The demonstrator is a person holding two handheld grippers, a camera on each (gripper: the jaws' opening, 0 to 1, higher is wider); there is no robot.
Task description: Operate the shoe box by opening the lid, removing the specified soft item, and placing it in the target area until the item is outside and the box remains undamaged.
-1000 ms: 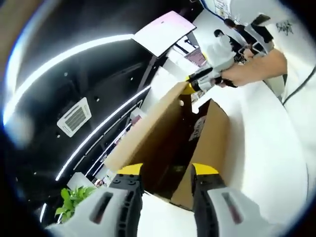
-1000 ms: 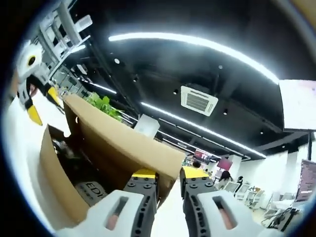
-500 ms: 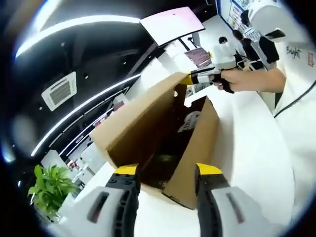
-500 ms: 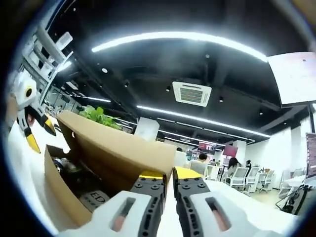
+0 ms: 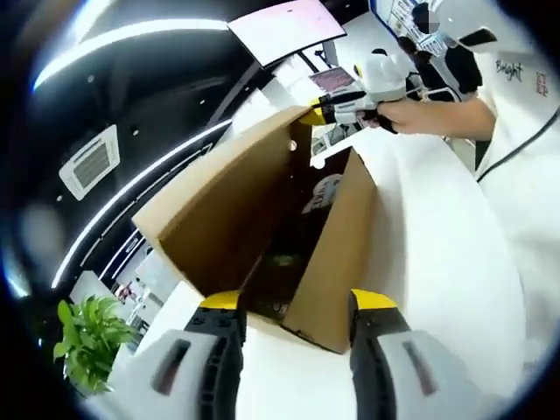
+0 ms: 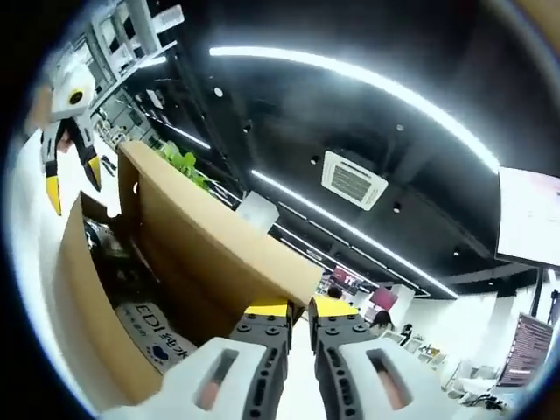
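The lid (image 6: pixel 210 254) of the shoe box (image 5: pixel 337 254) on the tabletop (image 5: pixel 437 262) is pinched by the nearly closed right gripper (image 6: pixel 299 308) while the left gripper (image 5: pixel 293 302) is held wide and empty, so reaching inside is judged next.

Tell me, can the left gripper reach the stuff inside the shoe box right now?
Probably yes. The left gripper is open at the shoe box, whose lid the right gripper holds raised, leaving the dark contents uncovered.

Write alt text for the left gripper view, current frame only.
An open cardboard shoe box sits on a white table, its lid raised, seen between the left gripper's open yellow-tipped jaws. At the far corner, the right gripper, held by a person's hand, meets the lid's edge.
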